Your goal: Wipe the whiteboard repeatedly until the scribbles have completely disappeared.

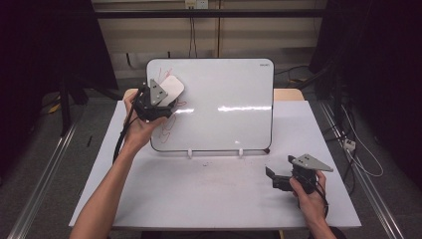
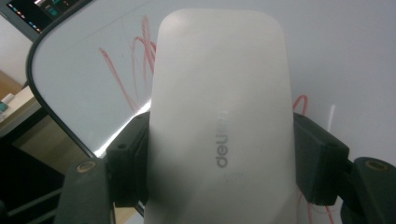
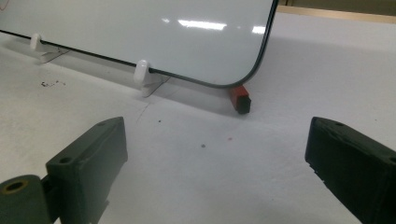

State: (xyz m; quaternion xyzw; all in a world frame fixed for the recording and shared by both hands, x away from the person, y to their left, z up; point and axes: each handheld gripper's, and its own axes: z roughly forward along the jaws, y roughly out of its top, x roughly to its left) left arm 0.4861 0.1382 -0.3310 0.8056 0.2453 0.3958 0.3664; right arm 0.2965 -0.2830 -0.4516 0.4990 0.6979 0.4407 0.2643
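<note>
A whiteboard (image 1: 224, 104) leans upright on white clips at the back of the table, with red scribbles (image 1: 169, 124) along its left part. My left gripper (image 1: 166, 97) is shut on a white eraser (image 2: 219, 121), pressed flat against the board's upper left corner over the red scribbles (image 2: 140, 60). In the high view the eraser (image 1: 171, 87) shows just past the grey plate. My right gripper (image 1: 271, 177) rests low near the table's front right, open, with nothing between its jaws. A red marker (image 3: 240, 98) with a black cap lies behind the whiteboard's (image 3: 140, 32) lower right corner.
The white table (image 1: 209, 194) holds a few dark specks in front of the board. White clips (image 3: 142, 74) prop the board's lower edge. Metal rails run along both sides of the table on the floor. Cables hang at the back and right.
</note>
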